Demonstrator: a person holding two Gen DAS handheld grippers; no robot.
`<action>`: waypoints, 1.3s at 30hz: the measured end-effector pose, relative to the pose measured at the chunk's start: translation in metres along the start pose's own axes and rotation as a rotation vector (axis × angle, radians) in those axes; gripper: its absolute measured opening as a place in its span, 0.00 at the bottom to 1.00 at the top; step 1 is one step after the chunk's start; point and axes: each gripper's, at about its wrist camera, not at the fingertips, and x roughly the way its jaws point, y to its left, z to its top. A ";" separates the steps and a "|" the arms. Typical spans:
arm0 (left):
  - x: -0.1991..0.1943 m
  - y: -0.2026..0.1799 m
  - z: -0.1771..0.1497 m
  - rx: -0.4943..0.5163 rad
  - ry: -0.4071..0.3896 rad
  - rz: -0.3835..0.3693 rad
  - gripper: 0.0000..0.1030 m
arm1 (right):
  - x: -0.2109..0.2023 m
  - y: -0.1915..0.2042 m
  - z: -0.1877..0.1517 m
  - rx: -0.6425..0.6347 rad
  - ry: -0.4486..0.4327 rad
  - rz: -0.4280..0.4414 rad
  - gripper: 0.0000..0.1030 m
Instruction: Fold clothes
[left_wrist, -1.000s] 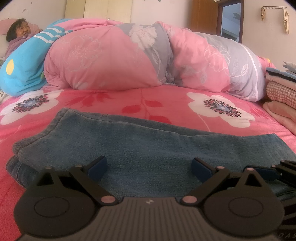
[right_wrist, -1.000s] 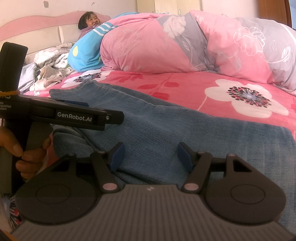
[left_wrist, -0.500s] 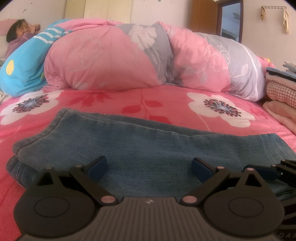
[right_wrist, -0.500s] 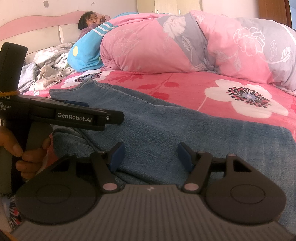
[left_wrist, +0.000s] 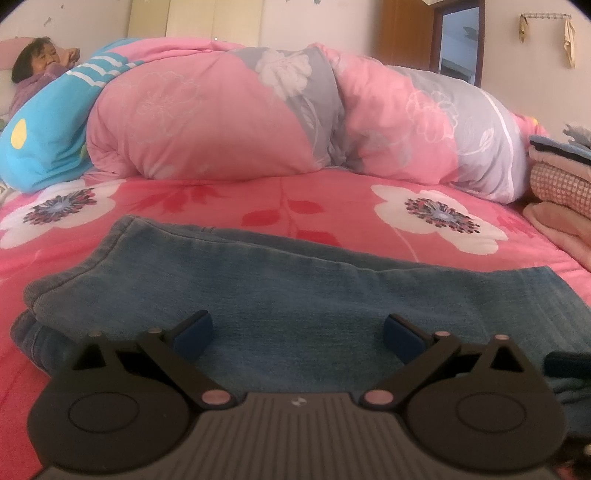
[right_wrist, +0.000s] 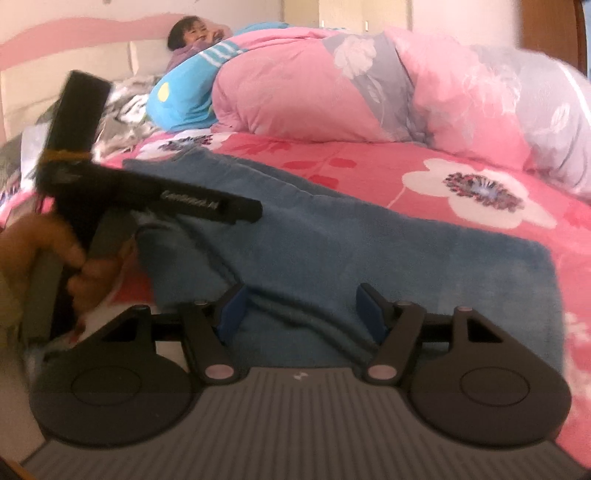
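Folded blue jeans lie flat across the pink flowered bedsheet. My left gripper hovers over their near part, open, with only denim showing between the blue pads. In the right wrist view the jeans stretch from far left to near right. My right gripper is open over a fold at their near edge, and its pads do not press on it. The black body of the left tool sits at the left, held by a hand. This view is blurred.
A rolled pink and grey quilt lies across the bed behind the jeans, beside a blue blanket. A person lies at the head of the bed. Stacked folded clothes stand at the right edge.
The right gripper has drawn back and to the right along the jeans' near edge, and its tip has left the left wrist view. The left gripper and the jeans have not moved.
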 end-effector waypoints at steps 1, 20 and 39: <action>0.000 0.000 0.000 -0.001 0.000 0.000 0.97 | -0.005 -0.003 0.004 0.011 -0.006 0.008 0.64; 0.000 -0.001 0.000 0.008 0.002 0.004 0.98 | 0.019 -0.080 0.027 0.159 0.022 -0.271 0.66; 0.001 -0.003 0.000 0.017 0.004 0.011 0.98 | -0.011 -0.122 0.038 0.316 -0.128 -0.288 0.66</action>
